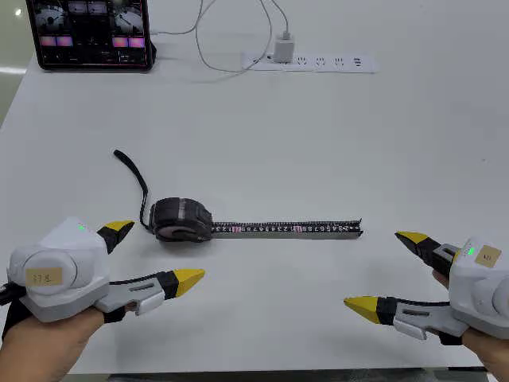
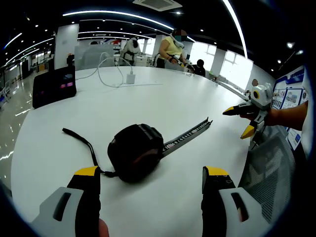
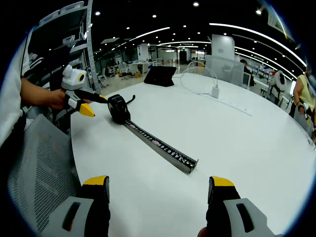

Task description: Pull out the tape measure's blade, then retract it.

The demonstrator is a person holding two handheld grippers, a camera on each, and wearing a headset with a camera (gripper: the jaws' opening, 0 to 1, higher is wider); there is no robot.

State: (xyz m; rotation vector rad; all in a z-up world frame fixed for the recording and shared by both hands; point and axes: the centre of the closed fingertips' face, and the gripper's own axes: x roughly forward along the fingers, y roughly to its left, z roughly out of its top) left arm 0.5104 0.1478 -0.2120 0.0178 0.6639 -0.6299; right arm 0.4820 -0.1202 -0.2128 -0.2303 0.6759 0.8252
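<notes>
The tape measure's (image 1: pixel 181 220) blade (image 1: pixel 286 229) points to 3 o'clock. The left gripper (image 1: pixel 159 251) and right gripper (image 1: pixel 384 270) hover spread wide by the table's (image 1: pixel 318 143) 6 o'clock edge.

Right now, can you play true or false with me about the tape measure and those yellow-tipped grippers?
1. The tape measure's blade is pulled out and lies flat on the white table. True.
2. The left gripper is shut on the tape measure. False: it is open, with nothing between its jaws.
3. The right gripper is open and holds nothing. True.
4. The tablet lies between the two grippers. False: it stands at the far side of the table, well beyond the tape measure.
5. A white charger is plugged into the power strip. True.
</notes>
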